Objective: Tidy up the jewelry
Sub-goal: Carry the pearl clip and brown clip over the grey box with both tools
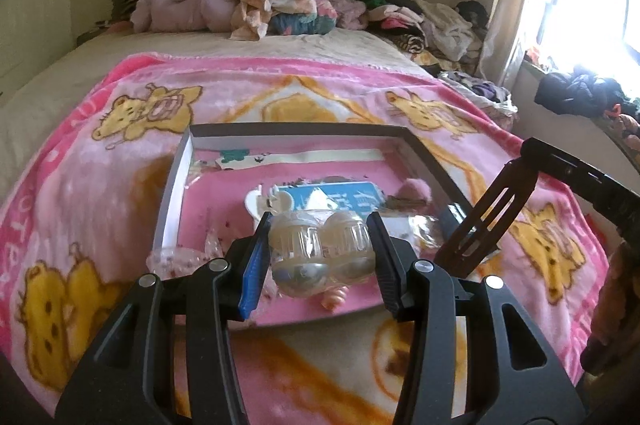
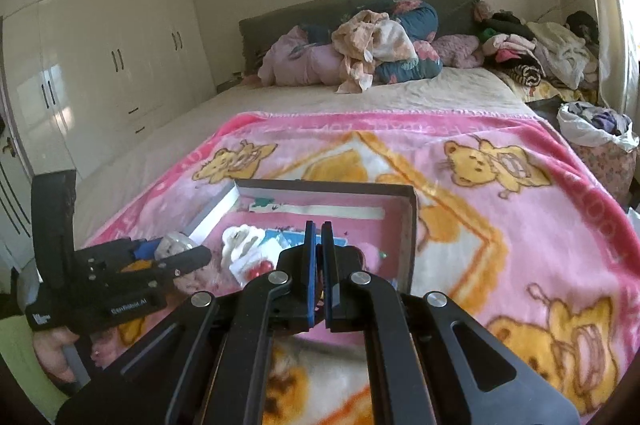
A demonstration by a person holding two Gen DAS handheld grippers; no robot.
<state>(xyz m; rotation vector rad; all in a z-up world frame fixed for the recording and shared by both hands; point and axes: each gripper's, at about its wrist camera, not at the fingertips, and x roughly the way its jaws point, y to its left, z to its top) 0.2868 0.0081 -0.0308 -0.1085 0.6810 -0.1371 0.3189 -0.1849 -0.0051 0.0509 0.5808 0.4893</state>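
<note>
A shallow pink-lined box (image 1: 176, 185) with grey walls lies on a pink bear blanket; it also shows in the right wrist view (image 2: 412, 225). It holds small packets, a blue card (image 1: 332, 195) and pink items. My left gripper (image 1: 320, 245) is shut on a clear plastic packet with two round pale pieces (image 1: 320, 253), held just above the box's near part. It also shows in the right wrist view (image 2: 172, 257) at the left. My right gripper (image 2: 319, 265) is shut with nothing seen between its fingers, over the box's near right part.
The pink blanket (image 2: 520, 225) covers the near half of a bed. Piled bedding and clothes (image 2: 368, 49) lie at the headboard. A bag of clothes (image 2: 600, 129) stands at the right. Wardrobes (image 2: 100, 73) line the left wall.
</note>
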